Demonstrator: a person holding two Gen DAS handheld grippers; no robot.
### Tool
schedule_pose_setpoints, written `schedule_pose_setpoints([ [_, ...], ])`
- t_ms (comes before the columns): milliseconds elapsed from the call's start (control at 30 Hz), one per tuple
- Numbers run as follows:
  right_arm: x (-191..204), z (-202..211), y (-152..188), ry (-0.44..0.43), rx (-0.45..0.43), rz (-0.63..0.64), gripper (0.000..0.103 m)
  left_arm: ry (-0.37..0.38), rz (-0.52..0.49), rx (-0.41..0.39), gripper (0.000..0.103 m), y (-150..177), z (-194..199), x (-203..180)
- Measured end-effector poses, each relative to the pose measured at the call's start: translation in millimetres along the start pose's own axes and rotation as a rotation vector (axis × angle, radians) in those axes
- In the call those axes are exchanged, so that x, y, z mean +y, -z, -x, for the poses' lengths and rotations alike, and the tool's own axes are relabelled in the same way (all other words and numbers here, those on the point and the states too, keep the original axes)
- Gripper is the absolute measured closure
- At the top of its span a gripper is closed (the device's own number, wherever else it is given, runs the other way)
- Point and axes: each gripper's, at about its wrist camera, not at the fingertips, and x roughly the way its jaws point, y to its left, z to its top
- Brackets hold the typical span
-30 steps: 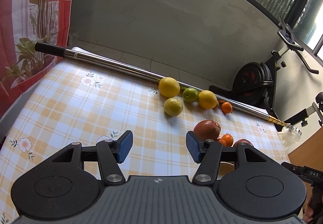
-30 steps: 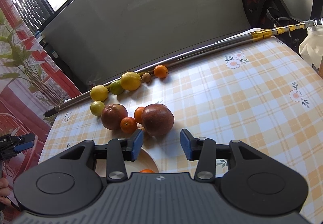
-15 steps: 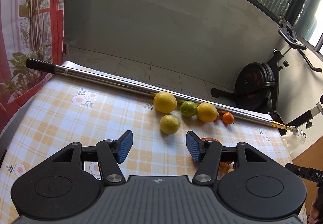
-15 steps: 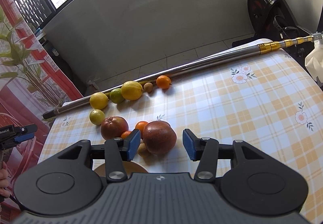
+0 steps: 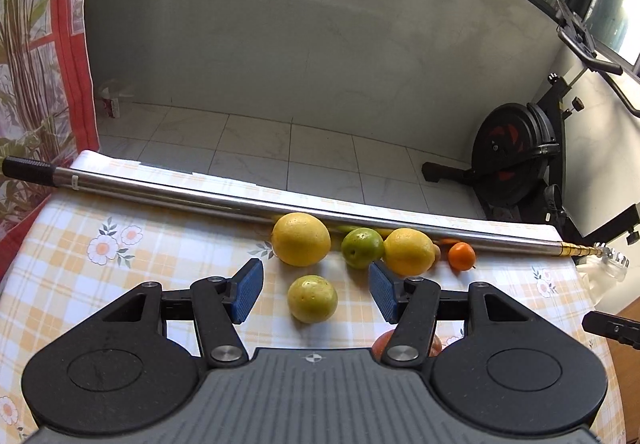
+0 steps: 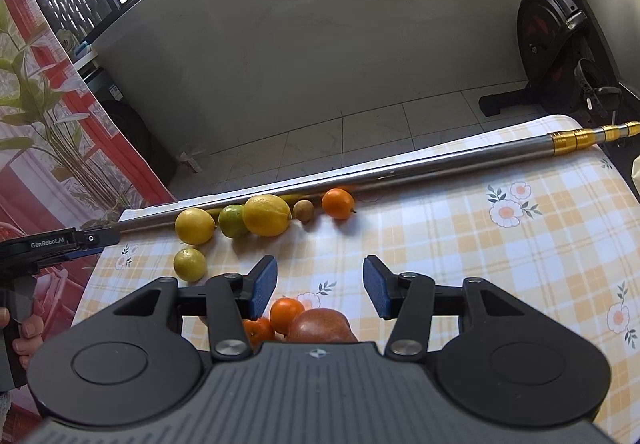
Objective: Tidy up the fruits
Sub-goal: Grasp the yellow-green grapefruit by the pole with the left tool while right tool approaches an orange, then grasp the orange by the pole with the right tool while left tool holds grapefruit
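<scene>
Since the small yellow-green fruit sits loose on the table between the left tongs' part-open, empty pads, take it across its middle: round, firm, likely to roll. Right tongs have just been opening, empty.

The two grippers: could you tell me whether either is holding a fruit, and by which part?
Nothing is held. The left gripper and the right gripper both stand open and empty.

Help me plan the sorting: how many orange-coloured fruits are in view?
3: one small orange by the metal pole, two more beneath the right gripper. Others may be hidden under it.
</scene>
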Motion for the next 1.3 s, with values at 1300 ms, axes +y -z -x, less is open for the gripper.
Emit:
schedule_pose_setpoints([
  [1300,-16.9,-132.9,-55.5,0.016,0.153,0.033,0.052,0.085,0.089,0.213,0.053,19.5,-116.0,29.0],
])
